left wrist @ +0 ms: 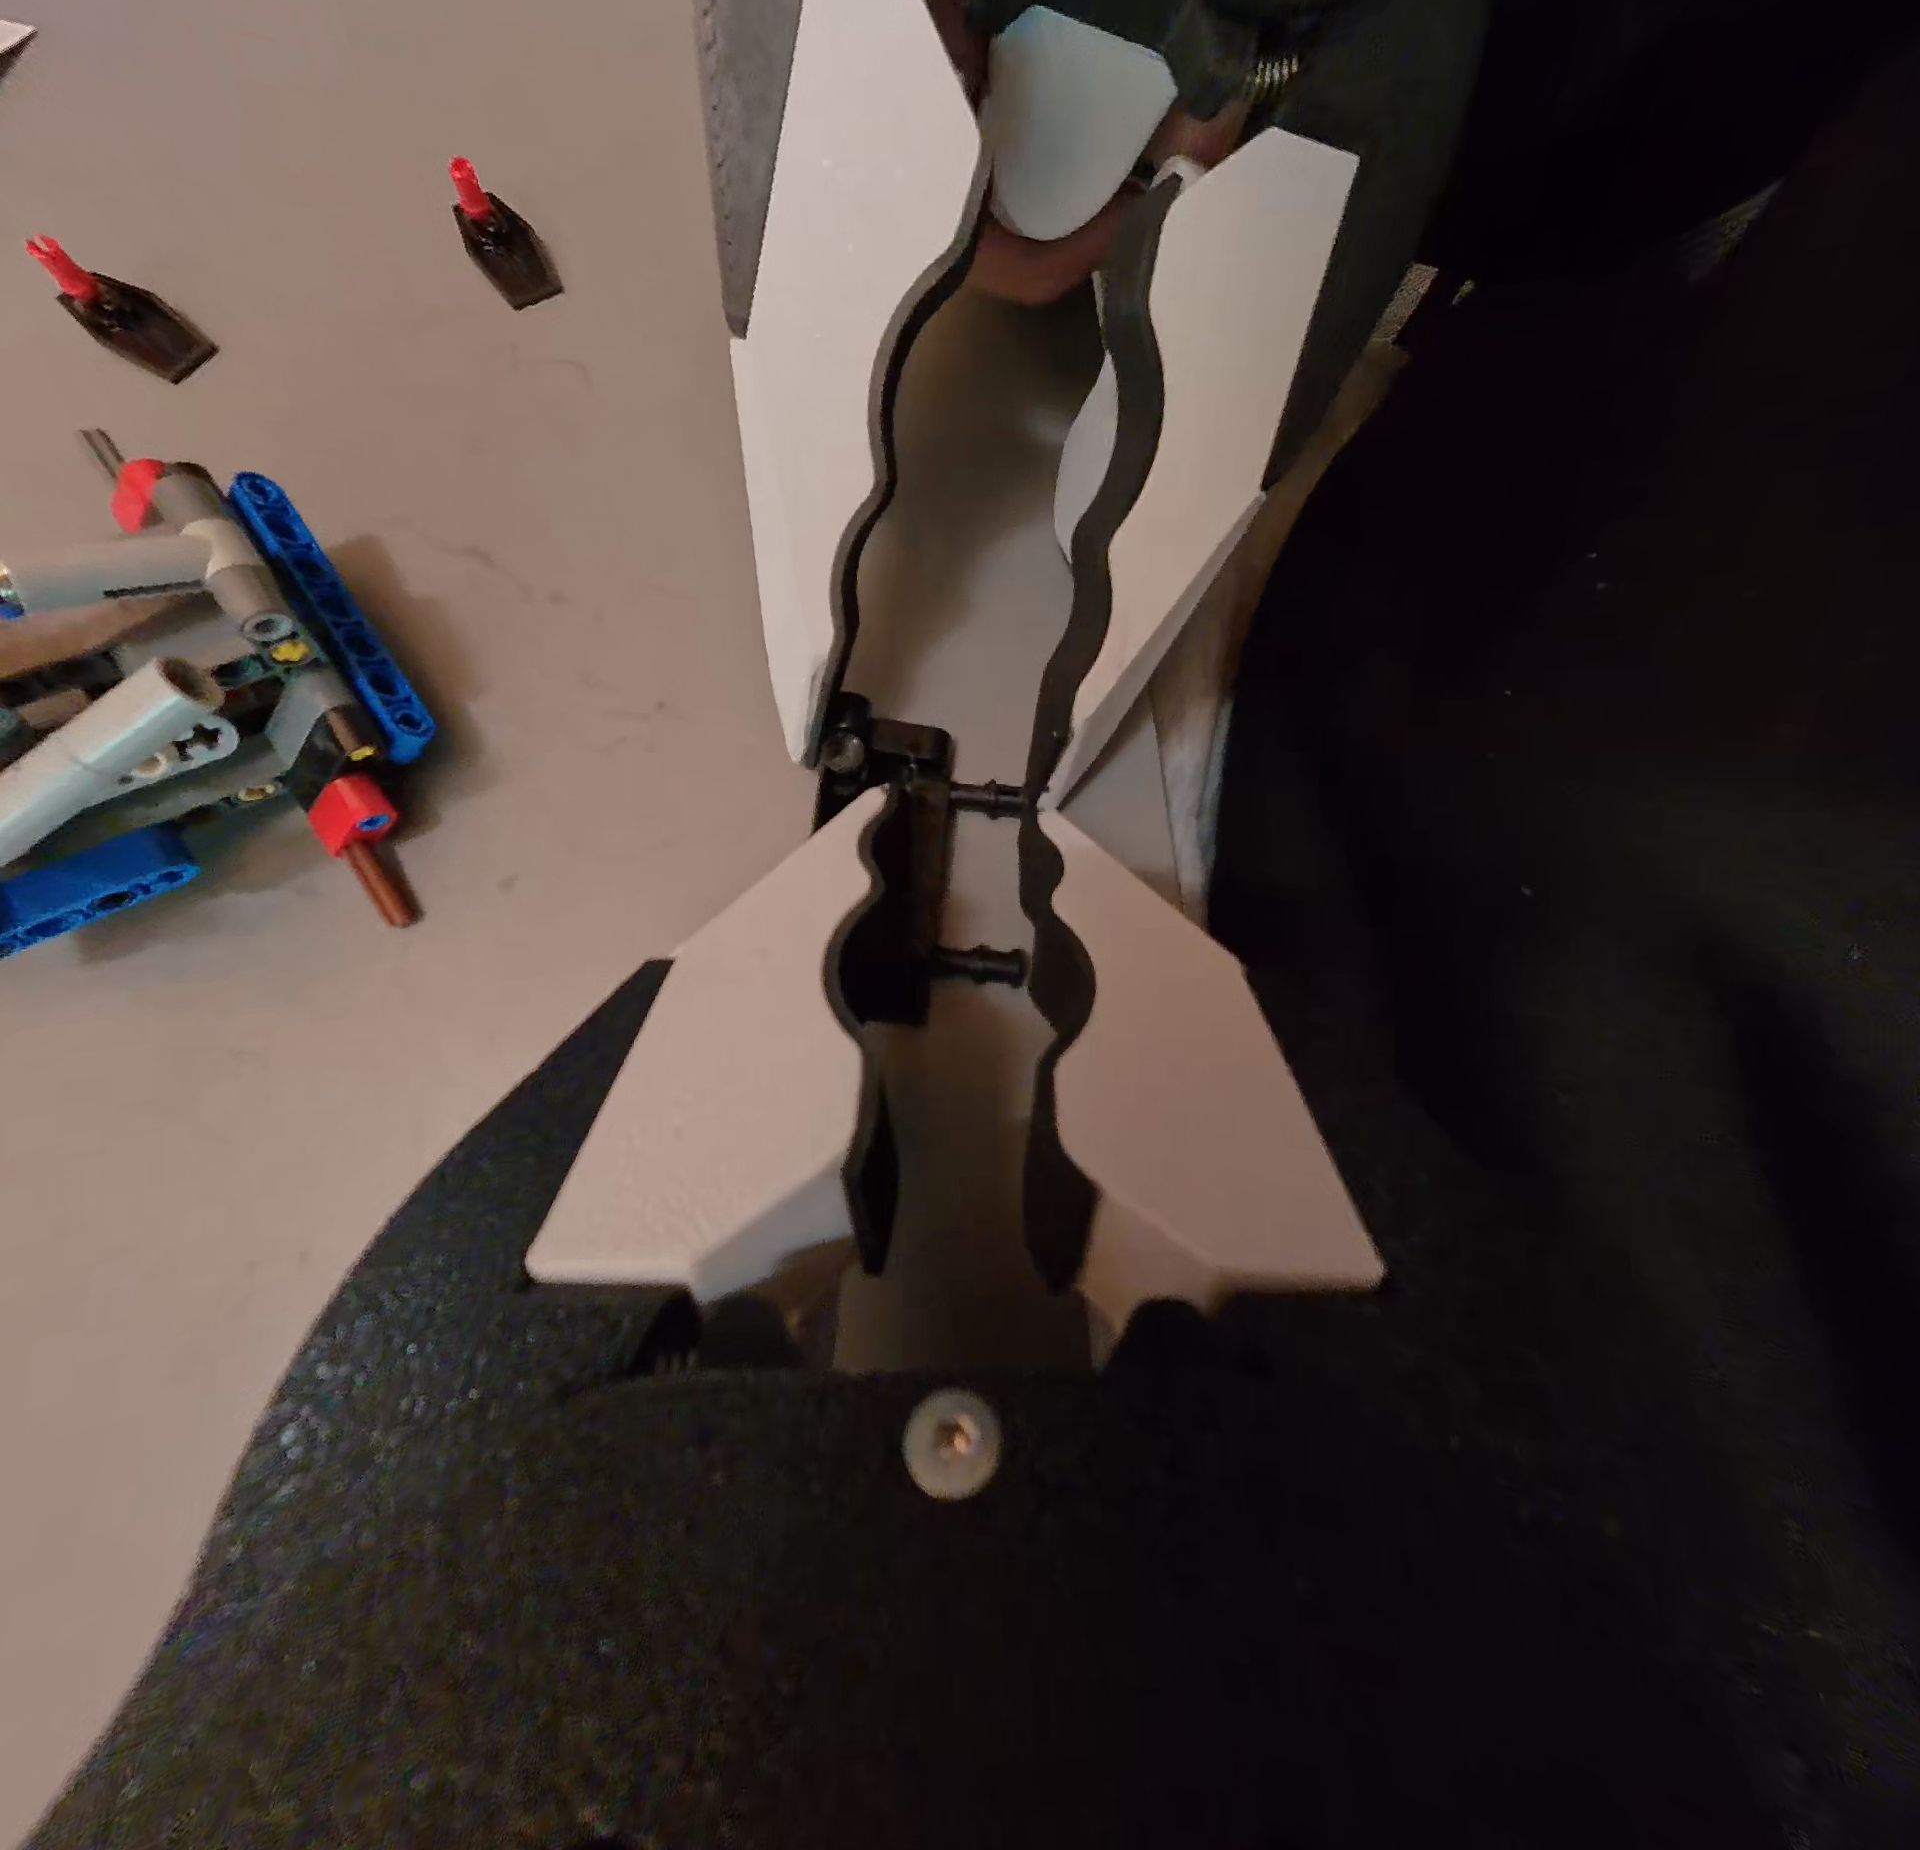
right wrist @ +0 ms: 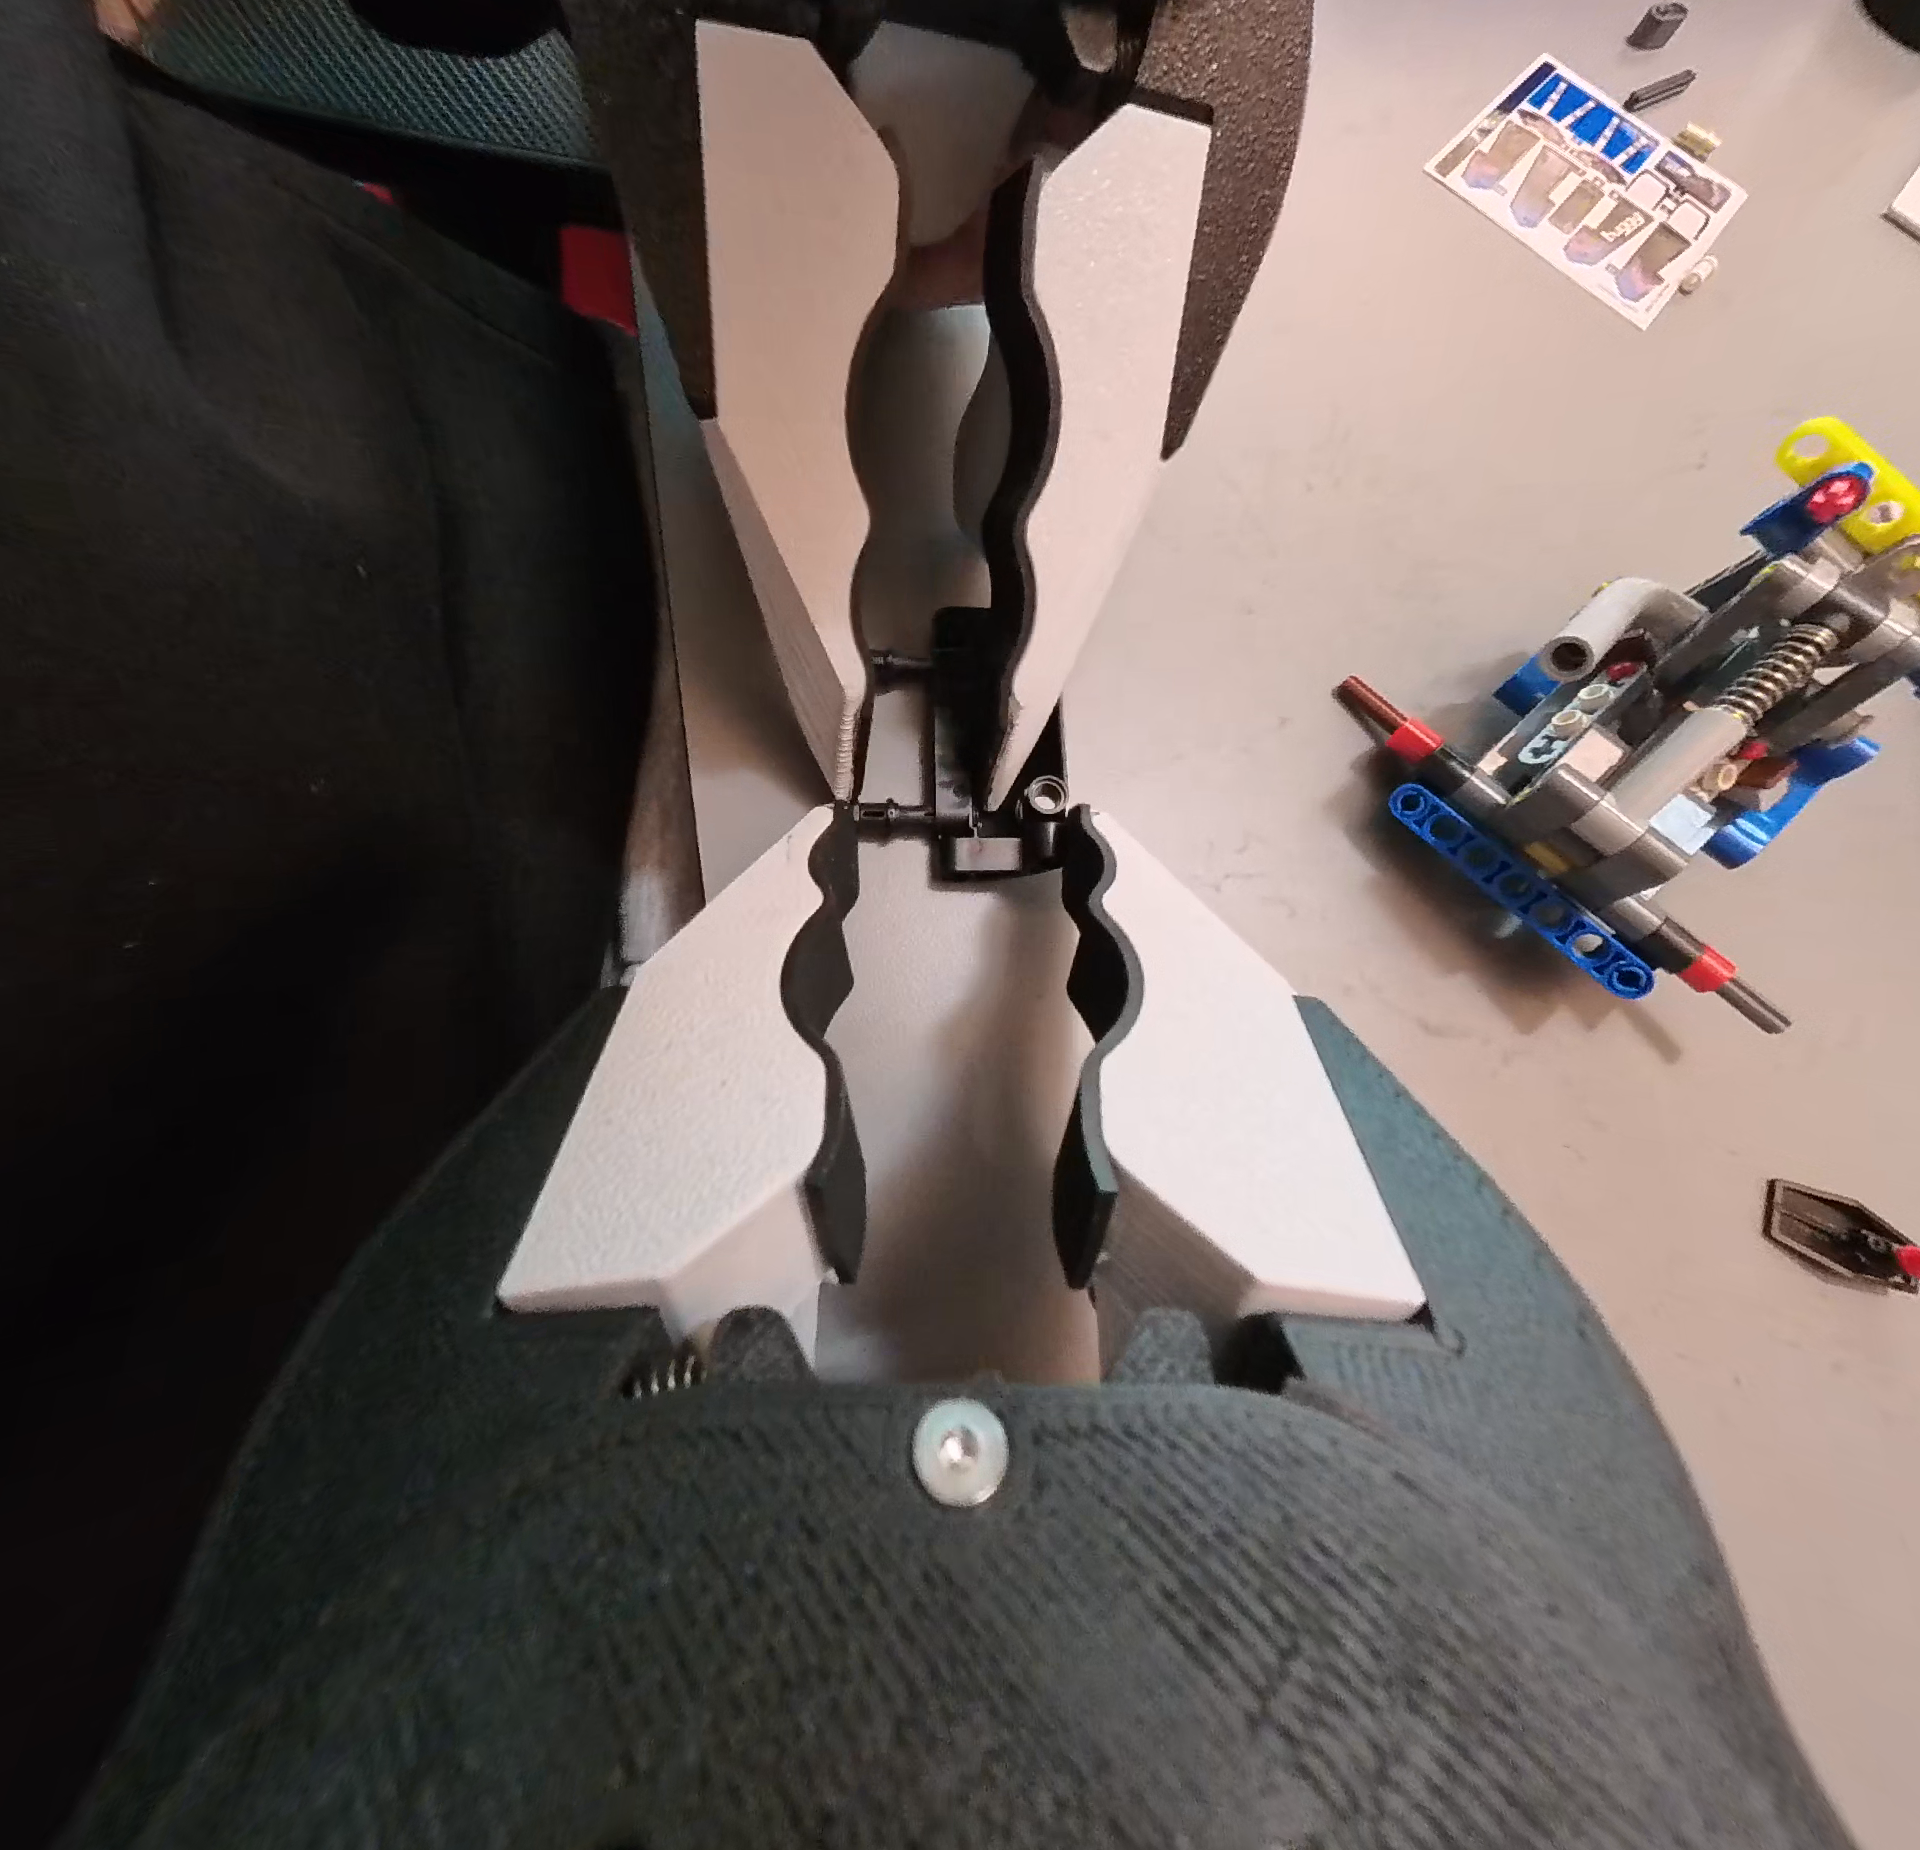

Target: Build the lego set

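My two grippers meet tip to tip over the grey table [left wrist: 582, 512]. My left gripper [left wrist: 951, 808] is shut on a black building-toy beam with two black pins [left wrist: 914, 896]: the beam lies against the left pad and the pin ends press on the right pad. My right gripper [right wrist: 961, 815] spans the same black piece's end [right wrist: 987, 855] at its very tips. One pin end touches its left fingertip [right wrist: 836, 824]. A black connector with a grey hole touches its right fingertip [right wrist: 1086, 834]. In the left wrist view the right gripper [left wrist: 940, 751] comes in from above.
A blue, grey and white toy model [left wrist: 260, 678] [right wrist: 1621, 792] lies on the table. Two dark clear pieces with red pins [left wrist: 504, 242] [left wrist: 125, 314] lie beyond it. A sticker sheet [right wrist: 1584, 190] and small black parts [right wrist: 1662, 24] lie far off. Dark clothing [right wrist: 260, 761] borders the table edge. The tips of both grippers are at nearly the same place.
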A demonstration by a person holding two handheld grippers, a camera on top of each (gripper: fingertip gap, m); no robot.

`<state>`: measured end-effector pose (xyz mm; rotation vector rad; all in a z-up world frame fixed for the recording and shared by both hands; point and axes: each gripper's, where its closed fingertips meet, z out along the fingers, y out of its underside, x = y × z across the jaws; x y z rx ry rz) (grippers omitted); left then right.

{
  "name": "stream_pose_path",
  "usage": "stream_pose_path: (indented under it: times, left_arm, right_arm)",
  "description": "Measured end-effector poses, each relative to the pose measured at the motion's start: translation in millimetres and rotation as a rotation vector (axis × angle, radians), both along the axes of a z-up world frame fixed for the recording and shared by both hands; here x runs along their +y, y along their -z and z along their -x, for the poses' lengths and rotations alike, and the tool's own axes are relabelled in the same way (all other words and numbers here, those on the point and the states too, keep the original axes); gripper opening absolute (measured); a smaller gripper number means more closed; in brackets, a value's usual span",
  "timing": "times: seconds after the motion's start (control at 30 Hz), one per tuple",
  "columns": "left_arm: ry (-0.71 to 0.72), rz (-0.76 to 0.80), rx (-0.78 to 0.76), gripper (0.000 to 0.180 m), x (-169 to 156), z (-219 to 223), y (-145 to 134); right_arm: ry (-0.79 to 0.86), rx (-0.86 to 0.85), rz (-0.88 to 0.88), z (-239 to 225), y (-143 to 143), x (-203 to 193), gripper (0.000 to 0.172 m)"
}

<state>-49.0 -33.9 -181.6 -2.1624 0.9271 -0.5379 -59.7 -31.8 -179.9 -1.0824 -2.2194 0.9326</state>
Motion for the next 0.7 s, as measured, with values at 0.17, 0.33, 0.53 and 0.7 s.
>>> stream_pose_path:
  times: [0.17,0.33,0.53,0.7]
  left_arm:
    - [0.063,-0.034,0.028,0.017,0.2,-0.2,-0.1]
    - [0.08,-0.046,0.039,0.017,0.3,0.0,0.0]
    - [0.075,-0.052,0.031,0.019,-1.0,1.4,0.3]
    - [0.086,-0.132,0.1,0.023,2.2,8.4,0.4]
  right_arm:
    - [-0.024,0.013,-0.018,0.5,-0.5,-0.3,0.038]
    - [-0.041,0.015,-0.02,1.0,-0.6,-0.7,0.038]
    - [0.005,-0.003,0.008,2.2,-0.2,-0.2,0.039]
    - [0.104,-0.033,0.049,2.3,0.1,1.9,0.04]
